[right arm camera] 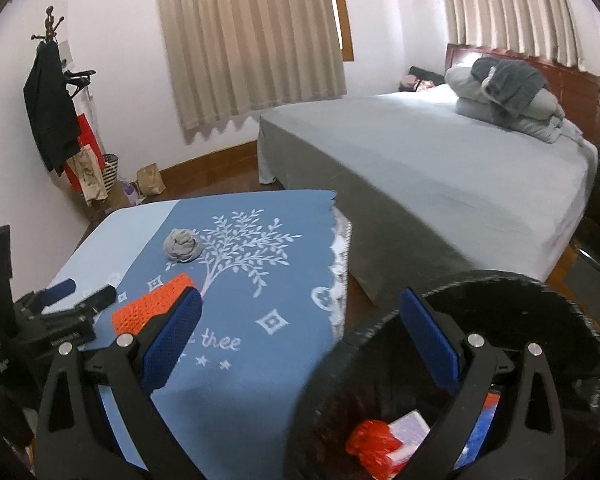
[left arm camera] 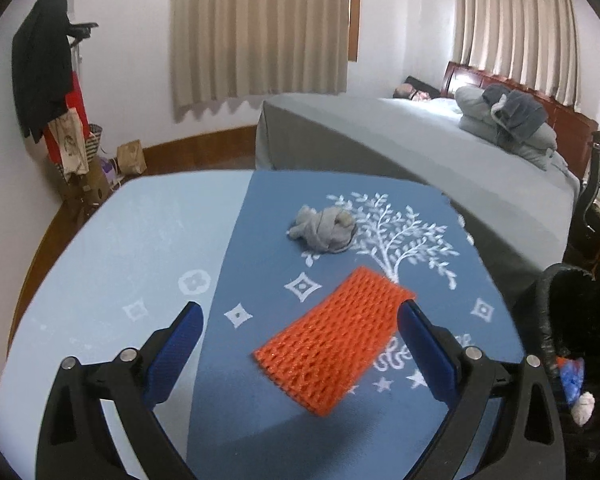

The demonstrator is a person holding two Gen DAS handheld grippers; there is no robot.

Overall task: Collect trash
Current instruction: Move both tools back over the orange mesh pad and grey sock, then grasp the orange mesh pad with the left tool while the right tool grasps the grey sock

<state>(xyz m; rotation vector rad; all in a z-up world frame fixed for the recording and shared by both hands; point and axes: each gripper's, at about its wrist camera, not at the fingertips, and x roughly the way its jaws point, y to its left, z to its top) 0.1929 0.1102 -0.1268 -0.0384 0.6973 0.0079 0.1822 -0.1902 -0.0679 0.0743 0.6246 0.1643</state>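
Note:
An orange foam net sleeve (left arm camera: 334,342) lies flat on the blue patterned cloth (left arm camera: 260,432). My left gripper (left arm camera: 300,316) hovers open just above it, its blue fingers spread to either side. Farther back sits a crumpled grey wad (left arm camera: 324,229). From the right wrist view the orange net (right arm camera: 154,305) and grey wad (right arm camera: 181,245) show on the table, with the left gripper (right arm camera: 84,294) beside the net. My right gripper (right arm camera: 302,312) is open and empty, held over the black-lined trash bin (right arm camera: 540,304), which holds red and blue wrappers (right arm camera: 370,442).
The table (left arm camera: 120,248) has a pale blue left half. The bin (left arm camera: 572,320) stands off its right edge. A grey-covered bed (right arm camera: 440,168) with folded bedding lies beyond. A coat stand (right arm camera: 50,100) with clothes and bags stands at the far left wall.

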